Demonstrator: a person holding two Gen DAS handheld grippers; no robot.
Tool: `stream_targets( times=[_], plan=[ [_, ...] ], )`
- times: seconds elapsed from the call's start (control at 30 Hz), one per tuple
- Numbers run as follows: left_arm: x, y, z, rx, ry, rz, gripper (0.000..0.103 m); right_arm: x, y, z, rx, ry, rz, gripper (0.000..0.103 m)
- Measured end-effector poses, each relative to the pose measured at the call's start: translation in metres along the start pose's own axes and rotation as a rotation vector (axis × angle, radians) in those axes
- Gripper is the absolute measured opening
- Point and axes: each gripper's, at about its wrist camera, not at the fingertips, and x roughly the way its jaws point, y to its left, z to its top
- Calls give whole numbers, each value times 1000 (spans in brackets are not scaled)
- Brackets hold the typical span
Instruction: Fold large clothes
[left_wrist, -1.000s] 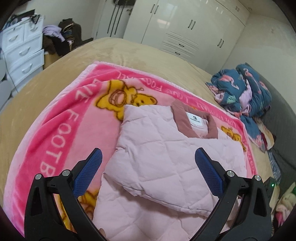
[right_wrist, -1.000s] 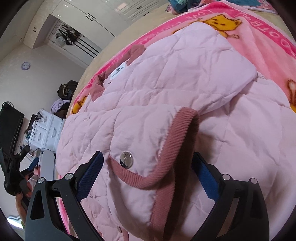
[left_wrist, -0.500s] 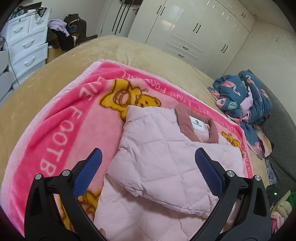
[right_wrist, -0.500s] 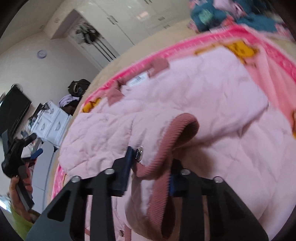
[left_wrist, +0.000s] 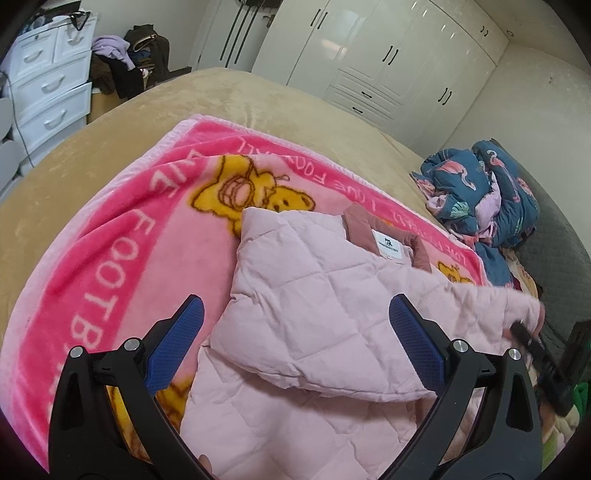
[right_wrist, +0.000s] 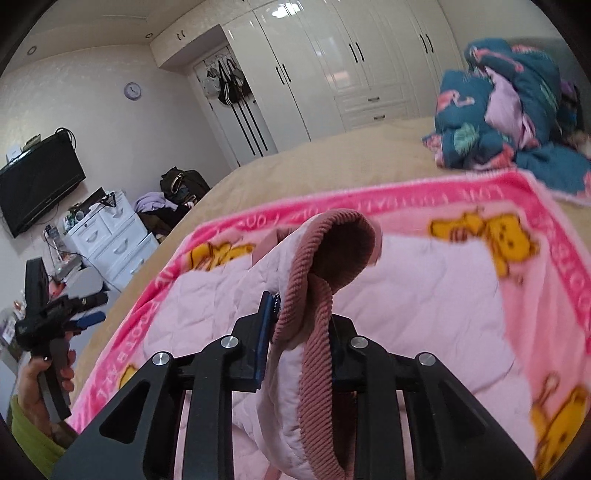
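A pale pink quilted jacket (left_wrist: 317, 317) with a dusty-rose ribbed collar (left_wrist: 373, 229) lies on a pink cartoon blanket (left_wrist: 110, 236) on the bed, one side folded over its middle. My left gripper (left_wrist: 295, 343) is open and empty, held above the jacket's near left part. My right gripper (right_wrist: 299, 325) is shut on the jacket's ribbed cuff (right_wrist: 332, 251) and holds the sleeve lifted above the jacket body (right_wrist: 424, 295). The right gripper also shows at the right edge of the left wrist view (left_wrist: 532, 343), and the left gripper at the left of the right wrist view (right_wrist: 62, 317).
A heap of dark blue patterned clothes (left_wrist: 484, 192) lies at the bed's far right. The tan bedspread (left_wrist: 184, 110) extends beyond the blanket. A white drawer unit (left_wrist: 48, 85) stands left of the bed, white wardrobes (left_wrist: 369, 62) behind.
My right gripper closed on the ribbed cuff and lifted the sleeve up off the jacket. My left gripper drew back a little and stayed open.
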Motion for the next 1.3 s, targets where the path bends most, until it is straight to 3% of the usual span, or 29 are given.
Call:
stream_targets(
  times=[0.4,0.7,1.03,1.23,1.3],
  plan=[
    [18,-12,-6,27,15,2,94,21,-19,22,-12,-4,-58,22],
    [39,-36,-17,121,33,22,94,41,-43,13,37,30,-99,22],
    [58,-40,-23,138,38,21,94,57,-62,-3,104,71,-116,25],
    [65,-48,-26,160,37,6,94,56,-70,-10,140,71,-162,44],
    [67,-51,-27,175,39,7,94,51,-73,-12,150,61,-190,58]
  ],
)
